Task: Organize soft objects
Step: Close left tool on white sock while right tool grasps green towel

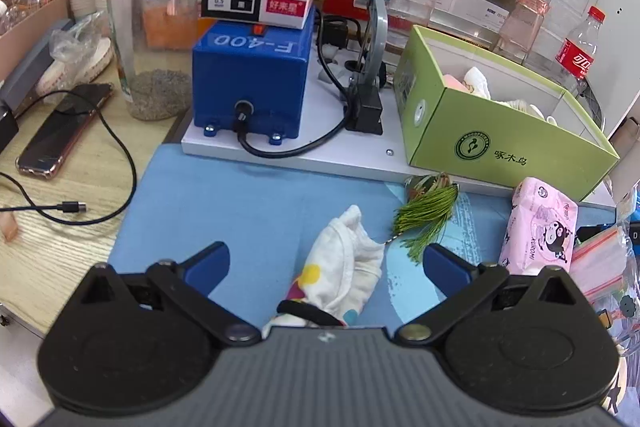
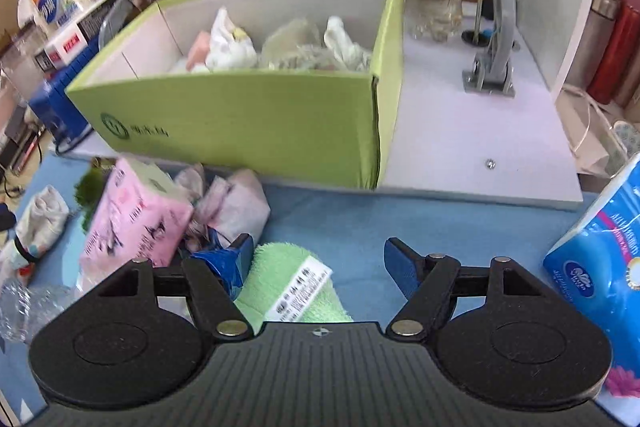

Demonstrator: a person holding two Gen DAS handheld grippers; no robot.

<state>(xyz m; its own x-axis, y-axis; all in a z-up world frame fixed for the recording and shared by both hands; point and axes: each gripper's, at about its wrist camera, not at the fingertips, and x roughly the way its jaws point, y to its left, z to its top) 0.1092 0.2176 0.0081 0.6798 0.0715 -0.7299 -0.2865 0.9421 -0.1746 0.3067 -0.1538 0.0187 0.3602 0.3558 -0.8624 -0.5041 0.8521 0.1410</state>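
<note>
My left gripper [image 1: 326, 259] is open over the blue mat, its jaws either side of a rolled white sock with coloured dots [image 1: 344, 267]. A green box [image 1: 500, 131] at the right holds several soft cloths [image 2: 288, 47]. My right gripper [image 2: 320, 255] is open, with a folded green towel [image 2: 292, 287] lying between its jaws, close to the left finger. The green box [image 2: 248, 119] stands just beyond. A pink tissue pack [image 2: 132, 223] and a pale bundled cloth [image 2: 236, 203] lie left of the towel.
A blue F-400 machine [image 1: 252, 75] on a white base, a clear jar [image 1: 154, 27], a phone [image 1: 64, 131] and cable lie at the left. Bottles stand behind the box. A green tassel [image 1: 428, 215] lies near the sock. A blue tissue pack [image 2: 600, 251] is at the right.
</note>
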